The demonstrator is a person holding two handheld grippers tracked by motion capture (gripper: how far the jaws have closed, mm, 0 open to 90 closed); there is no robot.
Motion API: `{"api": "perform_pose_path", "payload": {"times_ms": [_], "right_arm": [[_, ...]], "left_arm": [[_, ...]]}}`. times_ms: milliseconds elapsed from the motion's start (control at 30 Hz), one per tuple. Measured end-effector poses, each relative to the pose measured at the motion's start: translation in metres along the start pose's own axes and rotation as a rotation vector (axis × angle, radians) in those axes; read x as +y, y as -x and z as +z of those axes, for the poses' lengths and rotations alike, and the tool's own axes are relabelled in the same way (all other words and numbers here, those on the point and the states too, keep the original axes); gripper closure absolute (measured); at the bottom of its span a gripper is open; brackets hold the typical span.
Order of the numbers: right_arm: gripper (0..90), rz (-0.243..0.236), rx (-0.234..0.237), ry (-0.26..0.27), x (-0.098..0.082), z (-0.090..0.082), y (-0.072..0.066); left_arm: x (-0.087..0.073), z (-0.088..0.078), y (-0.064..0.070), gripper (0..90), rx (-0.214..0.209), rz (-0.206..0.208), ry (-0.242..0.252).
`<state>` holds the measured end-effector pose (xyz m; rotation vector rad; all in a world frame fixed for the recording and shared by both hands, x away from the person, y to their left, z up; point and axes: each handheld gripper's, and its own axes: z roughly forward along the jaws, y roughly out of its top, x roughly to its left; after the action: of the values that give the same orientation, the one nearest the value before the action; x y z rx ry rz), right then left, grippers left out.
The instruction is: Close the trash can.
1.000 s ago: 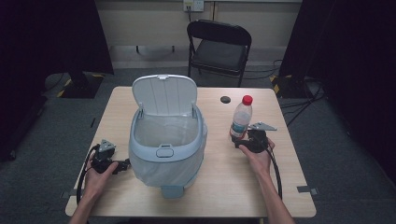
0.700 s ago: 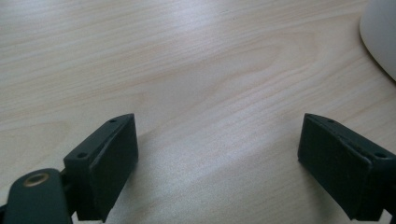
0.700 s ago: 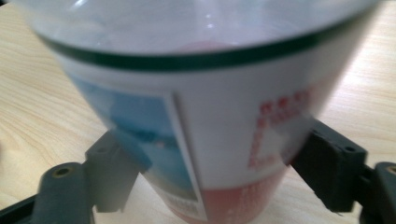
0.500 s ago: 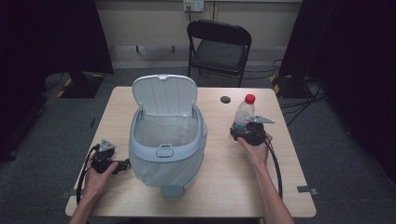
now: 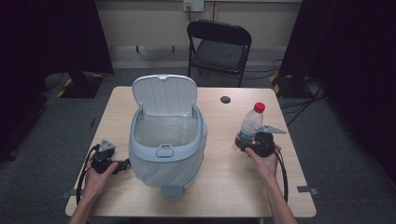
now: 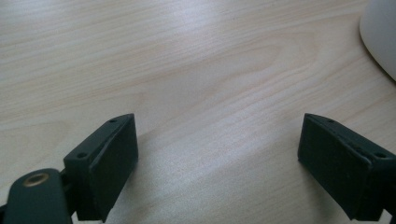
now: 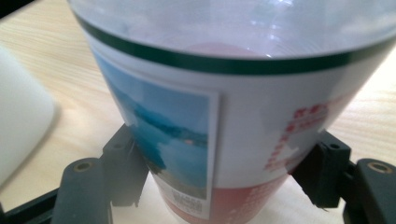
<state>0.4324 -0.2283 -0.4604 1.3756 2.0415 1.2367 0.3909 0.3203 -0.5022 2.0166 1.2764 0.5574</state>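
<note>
A clear plastic bottle (image 5: pixel 250 125) with a red cap and a printed label leans at the table's right side, its cap tipped to the right. My right gripper (image 5: pixel 243 142) has just been closing and is shut on the bottle's lower part. In the right gripper view both pads press the bottle (image 7: pixel 243 116) from either side of my right gripper (image 7: pixel 224 172). A pale blue lidded bin (image 5: pixel 168 170) stands mid-table with its lid (image 5: pixel 164 95) up. My left gripper (image 5: pixel 123 164) rests open just left of the bin; nothing lies between its jaws (image 6: pixel 219 158).
The wooden table (image 5: pixel 224 177) has a small black disc (image 5: pixel 225 99) near its far edge. A black folding chair (image 5: pixel 219 46) stands behind the table. The bin's wall shows at the edge of the left gripper view (image 6: pixel 380 32) and the right gripper view (image 7: pixel 18 121).
The bottle stood upright a second ago; now it leans with its cap to the right, held in my right gripper, which has shifted a little. The left hand has kept still.
</note>
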Motion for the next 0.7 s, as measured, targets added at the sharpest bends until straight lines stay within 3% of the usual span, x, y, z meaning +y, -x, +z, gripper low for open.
{"api": "perform_pose_path", "payload": {"times_ms": [100, 233, 300, 367, 500, 700], "right_arm": [[28.6, 0.006, 0.037, 0.012, -0.001, -0.019, -0.007], [28.8, -0.011, 0.031, 0.004, 0.003, -0.029, -0.013], [28.8, -0.003, 0.061, 0.019, 0.007, -0.036, -0.018], [28.8, -0.015, 0.063, 0.019, 0.01, -0.042, -0.025], [28.9, -0.036, 0.085, 0.059, 0.015, -0.057, -0.034], [28.9, -0.028, 0.144, 0.129, 0.025, -0.08, -0.044]], "left_arm": [[0.0, 0.0, 0.0, 11.7, 0.0, 0.001, -0.001], [0.0, 0.0, 0.0, 11.7, 0.0, 0.0, 0.0], [0.0, 0.0, 0.0, 11.7, 0.001, -0.001, 0.0], [0.0, 0.0, 0.0, 11.7, 0.001, -0.002, 0.0], [0.0, 0.0, 0.0, 11.7, 0.001, -0.002, 0.0], [0.0, 0.0, 0.0, 11.7, 0.001, -0.002, 0.0]]}}
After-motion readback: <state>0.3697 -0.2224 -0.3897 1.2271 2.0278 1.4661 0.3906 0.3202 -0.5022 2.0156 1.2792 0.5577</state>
